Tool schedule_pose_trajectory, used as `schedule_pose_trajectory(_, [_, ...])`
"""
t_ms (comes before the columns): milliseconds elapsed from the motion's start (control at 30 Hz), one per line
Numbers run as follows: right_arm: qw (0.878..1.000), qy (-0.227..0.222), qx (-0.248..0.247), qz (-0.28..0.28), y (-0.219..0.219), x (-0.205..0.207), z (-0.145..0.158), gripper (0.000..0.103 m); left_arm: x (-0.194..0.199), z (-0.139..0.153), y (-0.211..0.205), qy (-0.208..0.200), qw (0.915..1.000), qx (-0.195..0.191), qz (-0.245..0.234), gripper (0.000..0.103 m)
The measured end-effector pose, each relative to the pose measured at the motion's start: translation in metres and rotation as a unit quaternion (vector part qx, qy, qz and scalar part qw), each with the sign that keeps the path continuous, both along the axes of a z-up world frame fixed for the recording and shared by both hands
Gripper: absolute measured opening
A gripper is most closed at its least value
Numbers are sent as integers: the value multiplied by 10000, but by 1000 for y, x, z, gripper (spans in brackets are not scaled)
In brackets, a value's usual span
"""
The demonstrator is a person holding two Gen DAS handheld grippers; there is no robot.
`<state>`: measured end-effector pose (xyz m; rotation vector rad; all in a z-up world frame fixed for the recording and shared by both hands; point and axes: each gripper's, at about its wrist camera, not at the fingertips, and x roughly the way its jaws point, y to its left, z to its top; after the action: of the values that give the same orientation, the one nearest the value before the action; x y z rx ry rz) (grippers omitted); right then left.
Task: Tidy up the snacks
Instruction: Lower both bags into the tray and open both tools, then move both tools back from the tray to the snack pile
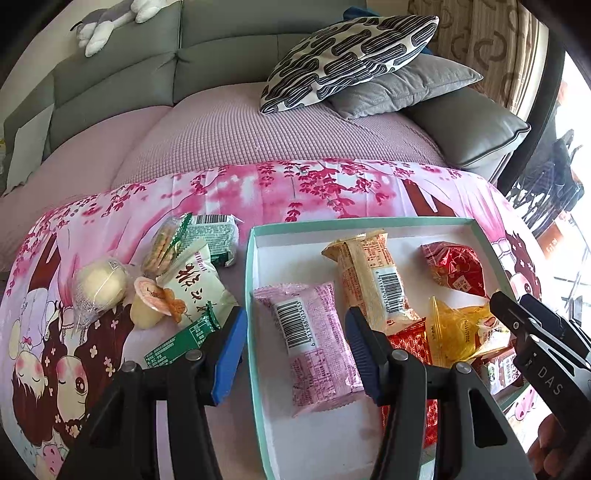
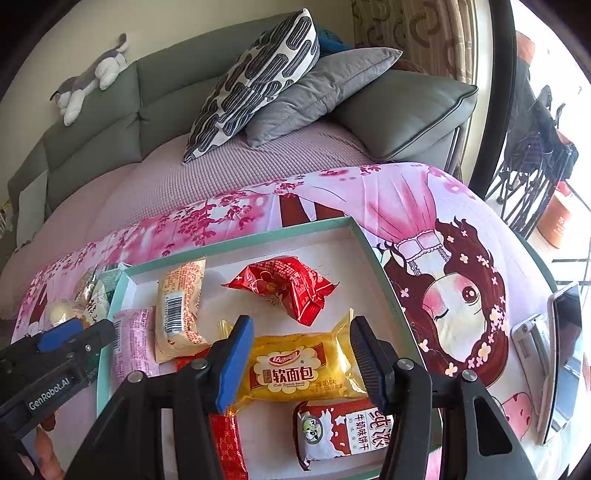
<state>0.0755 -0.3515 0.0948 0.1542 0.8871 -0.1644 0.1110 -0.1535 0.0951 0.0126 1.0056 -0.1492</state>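
Observation:
A teal-rimmed white box [image 1: 251,280] holds several snack packs: a pink pack [image 1: 314,343], a beige pack [image 1: 373,280], a red pack [image 1: 454,266] and a yellow bread pack [image 2: 299,365]. My left gripper [image 1: 295,350] is open and empty, its jaws standing either side of the pink pack and the box's left wall. My right gripper [image 2: 301,363] is open, its jaws either side of the yellow bread pack in the box. A red-and-white biscuit pack [image 2: 343,432] lies just below it. Loose snacks [image 1: 184,269] lie on the cloth left of the box.
A pink cartoon cloth [image 2: 443,229] covers the table. A phone on a stand [image 2: 561,354] is at the right. Behind is a grey sofa [image 1: 221,55] with a patterned pillow [image 1: 347,55] and a plush toy [image 1: 107,22].

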Motion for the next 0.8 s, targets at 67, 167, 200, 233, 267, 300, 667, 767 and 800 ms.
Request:
schedule_pose_trajectory(67, [10000, 13, -10, 54, 3, 1, -1, 58, 1, -2, 1, 15, 10000, -35, 30, 56])
schedule_pose_trajectory(167, [9999, 49, -45, 101, 7, 3, -3, 58, 0, -4, 2, 6, 10000, -86, 31, 56])
schedule_pose_trajectory(200, [9999, 62, -59, 109, 8, 4, -3, 58, 0, -5, 2, 0, 9999, -104, 28, 56])
schedule_pose_trajectory(233, [9999, 76, -71, 114, 9, 4, -4, 58, 0, -5, 3, 1, 9999, -121, 29, 56])
schedule_pose_trajectory(267, [9999, 89, -82, 118, 9, 5, -5, 58, 1, -6, 3, 7, 9999, -136, 29, 56])
schedule_pose_trajectory(300, [9998, 97, -91, 118, 10, 6, -5, 58, 1, -7, 3, 15, 9999, -147, 29, 56])
schedule_pose_trajectory(667, [9995, 161, -207, 196, 20, 8, -8, 58, 4, -9, 13, -6, 9996, -239, 158, 56])
schedule_pose_trajectory(767, [9995, 170, -184, 215, 20, 9, -9, 67, 4, -10, 15, -56, 9996, -216, 200, 89])
schedule_pose_trajectory(800, [9995, 156, -172, 205, 20, 9, -9, 71, 3, -9, 16, -133, 9994, -184, 247, 94])
